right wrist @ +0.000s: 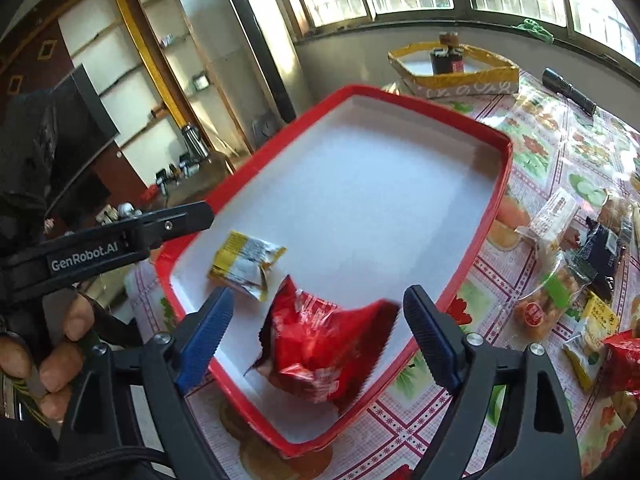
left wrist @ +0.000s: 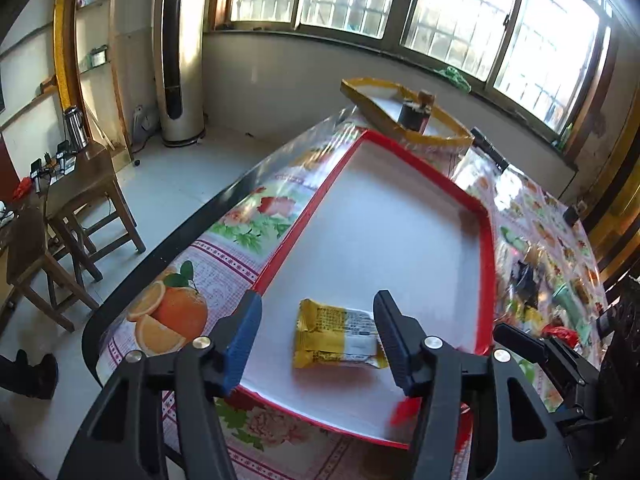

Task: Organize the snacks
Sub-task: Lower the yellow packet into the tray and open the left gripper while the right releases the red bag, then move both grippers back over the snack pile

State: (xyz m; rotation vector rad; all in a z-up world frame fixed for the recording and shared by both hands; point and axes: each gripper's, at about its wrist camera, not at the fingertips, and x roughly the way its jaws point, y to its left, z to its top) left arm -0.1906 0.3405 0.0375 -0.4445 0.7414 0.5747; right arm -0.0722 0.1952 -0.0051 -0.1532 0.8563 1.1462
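Note:
A red-rimmed white tray (left wrist: 416, 156) (right wrist: 505, 148) lies on the floral table. A yellow snack packet (left wrist: 336, 336) (right wrist: 246, 264) lies flat in the tray's near part. My left gripper (left wrist: 316, 328) is open and empty, its fingers on either side of the yellow packet, just above it. My right gripper (right wrist: 318, 322) is open. A red snack packet (right wrist: 324, 348), blurred, is between its fingers over the tray's near corner, touching neither finger. A red blur (left wrist: 404, 410) shows at the tray's near edge in the left wrist view.
Several more snack packets (right wrist: 560, 292) lie on the table right of the tray. A yellow box (right wrist: 460, 74) (left wrist: 404, 110) with a dark jar stands behind the tray. A black flashlight (right wrist: 570, 90) lies at the far right. Wooden stools (left wrist: 76, 208) stand left of the table.

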